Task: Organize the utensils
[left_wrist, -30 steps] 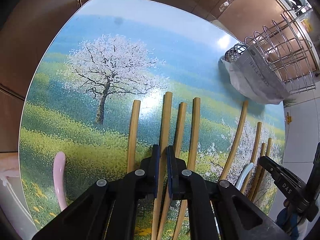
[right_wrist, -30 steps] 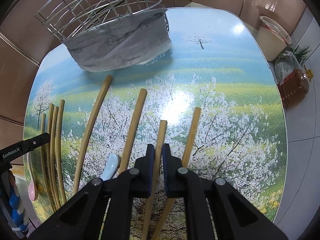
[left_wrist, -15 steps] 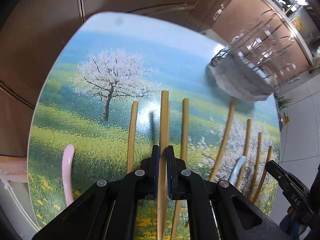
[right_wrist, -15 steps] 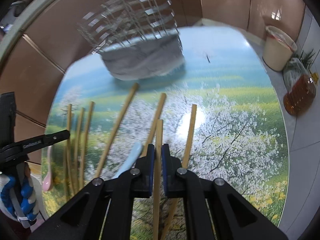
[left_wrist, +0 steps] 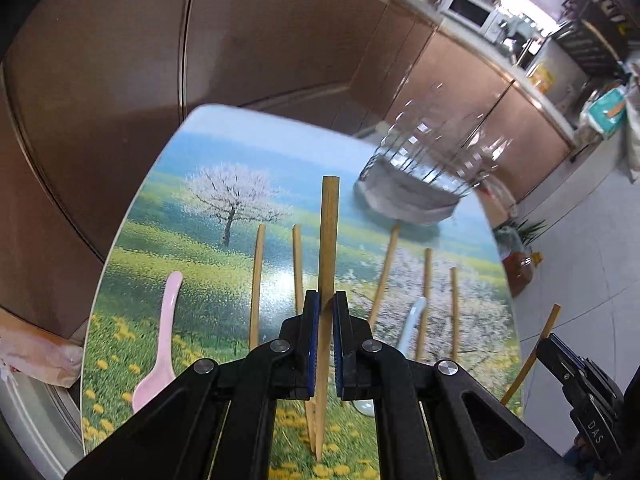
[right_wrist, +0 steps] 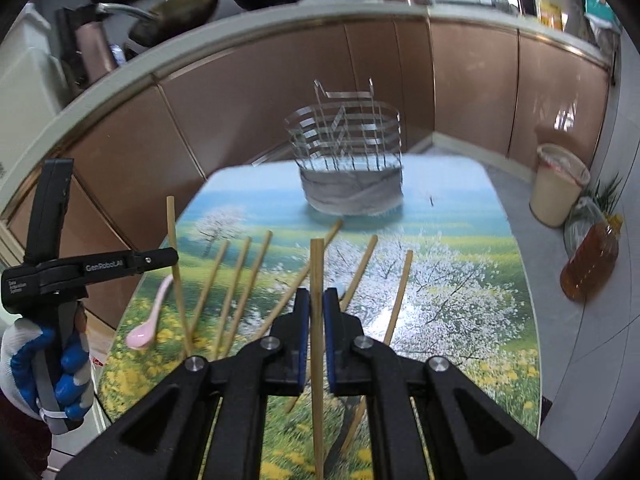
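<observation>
My left gripper (left_wrist: 326, 312) is shut on a bamboo chopstick (left_wrist: 329, 236) and holds it well above the table. My right gripper (right_wrist: 316, 310) is shut on another bamboo chopstick (right_wrist: 317, 272), also lifted. Several chopsticks (right_wrist: 240, 276) lie on the landscape-printed table (right_wrist: 460, 240). A pink spoon (left_wrist: 162, 332) lies at the left, and shows in the right wrist view (right_wrist: 150, 316). A white spoon (left_wrist: 410, 324) lies among the chopsticks. A wire utensil basket (right_wrist: 348, 160) wrapped in grey cloth stands at the far end, and shows blurred in the left wrist view (left_wrist: 416, 184). The left gripper shows in the right wrist view (right_wrist: 176, 258).
A bottle of oil (right_wrist: 588, 260) and a bin (right_wrist: 558, 188) stand on the floor right of the table. Brown cabinets (right_wrist: 472, 88) run behind it, with pans on the counter above.
Both grippers have risen from the table, each lifting its chopstick, and now look more level toward the basket. The table looks smaller and farther.
</observation>
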Available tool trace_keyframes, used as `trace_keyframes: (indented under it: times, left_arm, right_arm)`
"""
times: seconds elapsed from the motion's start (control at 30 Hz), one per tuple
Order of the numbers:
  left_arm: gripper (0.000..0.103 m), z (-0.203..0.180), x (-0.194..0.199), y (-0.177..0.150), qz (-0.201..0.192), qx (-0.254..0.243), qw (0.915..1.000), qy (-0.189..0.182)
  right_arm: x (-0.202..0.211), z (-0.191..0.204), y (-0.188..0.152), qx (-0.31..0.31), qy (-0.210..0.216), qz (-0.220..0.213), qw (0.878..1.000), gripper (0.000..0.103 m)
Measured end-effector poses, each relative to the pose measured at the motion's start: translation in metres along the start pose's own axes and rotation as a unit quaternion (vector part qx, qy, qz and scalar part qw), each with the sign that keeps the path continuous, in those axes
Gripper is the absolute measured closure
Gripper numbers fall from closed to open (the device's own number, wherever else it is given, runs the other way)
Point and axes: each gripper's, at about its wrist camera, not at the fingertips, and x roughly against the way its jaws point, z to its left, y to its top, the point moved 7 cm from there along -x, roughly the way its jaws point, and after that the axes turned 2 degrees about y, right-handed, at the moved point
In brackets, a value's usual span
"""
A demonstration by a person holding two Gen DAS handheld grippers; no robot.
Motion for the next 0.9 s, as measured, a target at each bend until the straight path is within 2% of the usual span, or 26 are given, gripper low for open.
trace_keyframes:
  times: [0.2, 0.27, 0.5, 0.9]
  left_arm:
    - [0.098, -0.012, 0.043, -0.003, -0.041, -0.004, 0.9991, -0.013]
    - [0.103, -0.014, 0.056, -0.002, -0.054, -0.006, 0.9984, -0.016]
    - [0.103, -0.02, 0.093, 0.006, -0.091, -0.011, 0.9955, -0.023]
    - [0.103, -0.004, 0.106, 0.003, -0.095, 0.003, 0.995, -0.031]
  right_arm:
    - [0.038, 0.014, 0.009, 0.013, 0.003, -0.045, 0.999, 0.097]
    - [0.051, 0.018, 0.011, 0.016, 0.004, -0.058, 0.998, 0.097]
    - [0.081, 0.029, 0.02, 0.031, -0.001, -0.092, 0.995, 0.097]
    - [0.104, 0.033, 0.035, 0.041, -0.005, -0.118, 0.992, 0.097]
